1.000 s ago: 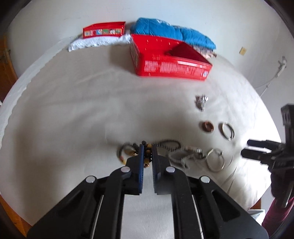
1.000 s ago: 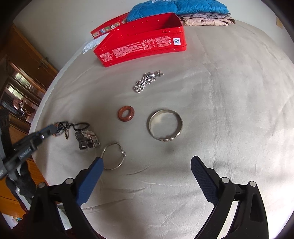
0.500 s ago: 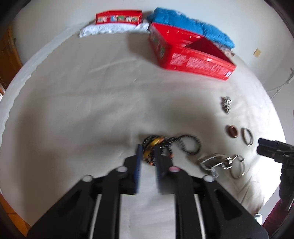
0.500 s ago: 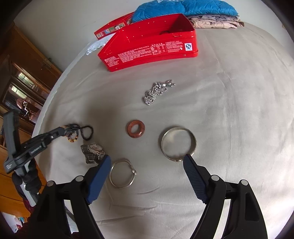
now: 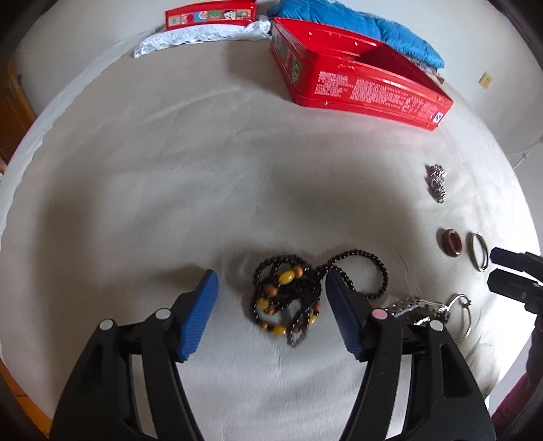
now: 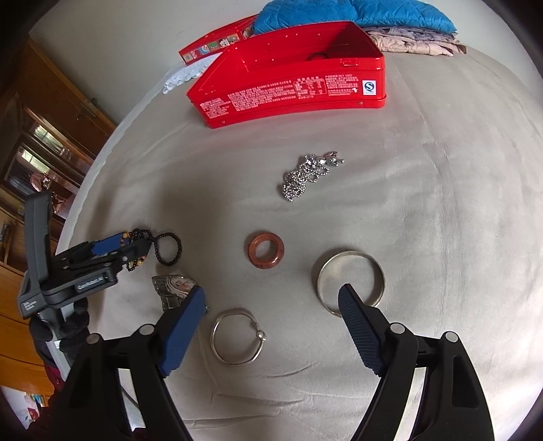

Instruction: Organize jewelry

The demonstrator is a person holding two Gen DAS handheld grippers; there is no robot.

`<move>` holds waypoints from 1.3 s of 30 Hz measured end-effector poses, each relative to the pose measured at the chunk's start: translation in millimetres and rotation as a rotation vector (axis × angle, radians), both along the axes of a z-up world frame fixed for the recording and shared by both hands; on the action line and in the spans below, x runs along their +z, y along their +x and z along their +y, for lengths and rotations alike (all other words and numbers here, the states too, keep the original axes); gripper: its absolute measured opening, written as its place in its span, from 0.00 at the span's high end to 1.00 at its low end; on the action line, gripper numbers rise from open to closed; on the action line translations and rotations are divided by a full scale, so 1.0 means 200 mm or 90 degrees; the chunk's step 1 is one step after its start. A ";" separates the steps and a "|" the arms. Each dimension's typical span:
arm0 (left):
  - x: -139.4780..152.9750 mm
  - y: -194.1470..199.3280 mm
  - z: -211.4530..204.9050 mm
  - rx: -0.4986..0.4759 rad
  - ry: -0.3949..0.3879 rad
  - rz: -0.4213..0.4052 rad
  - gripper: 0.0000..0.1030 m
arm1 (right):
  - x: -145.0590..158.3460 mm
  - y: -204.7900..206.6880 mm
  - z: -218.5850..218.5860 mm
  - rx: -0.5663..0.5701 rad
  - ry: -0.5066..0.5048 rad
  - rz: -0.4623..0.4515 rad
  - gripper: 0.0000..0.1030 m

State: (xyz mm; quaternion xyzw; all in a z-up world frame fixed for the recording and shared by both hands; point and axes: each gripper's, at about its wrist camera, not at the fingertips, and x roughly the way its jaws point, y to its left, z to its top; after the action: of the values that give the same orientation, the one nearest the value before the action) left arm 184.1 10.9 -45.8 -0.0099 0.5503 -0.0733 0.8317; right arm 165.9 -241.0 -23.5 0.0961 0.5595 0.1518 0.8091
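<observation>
My left gripper (image 5: 271,281) is open, its jaws either side of a heap of black, orange and yellow beads (image 5: 288,298) lying on the cream cloth. My right gripper (image 6: 271,295) is open and empty above a thin silver hoop (image 6: 237,336), with a wide silver bangle (image 6: 349,281) by its right finger and a watch (image 6: 173,288) by its left finger. A brown ring (image 6: 266,254) and a silver chain (image 6: 305,176) lie farther off. An open red tin (image 6: 288,84) stands at the back. The left gripper also shows in the right wrist view (image 6: 112,247).
The red tin's lid (image 5: 210,15) lies on white lace (image 5: 200,34) at the back. Folded blue and patterned cloth (image 6: 356,17) sits behind the tin. Wooden furniture (image 6: 40,135) stands left of the covered surface. The surface's edge curves close on the left.
My left gripper was shut on the beads and has opened, leaving them on the cloth. My right gripper has moved forward over the hoop and bangle.
</observation>
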 end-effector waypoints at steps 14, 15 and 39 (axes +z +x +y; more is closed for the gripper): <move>0.04 0.00 0.01 0.014 -0.004 -0.029 0.88 | -0.03 0.11 0.05 0.006 0.018 0.020 0.33; 0.05 0.00 0.01 0.016 -0.004 -0.034 0.88 | -0.04 0.12 0.06 0.007 0.014 0.022 0.34; 0.24 -0.06 0.04 0.014 -0.038 -0.094 0.89 | -0.08 0.17 0.11 0.008 -0.063 0.029 0.71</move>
State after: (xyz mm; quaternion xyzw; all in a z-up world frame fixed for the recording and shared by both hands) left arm 171.8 19.1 2.2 -0.0352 0.4845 -0.0807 0.8703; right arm 198.9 -218.6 -40.1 0.0558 0.5852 0.1264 0.7990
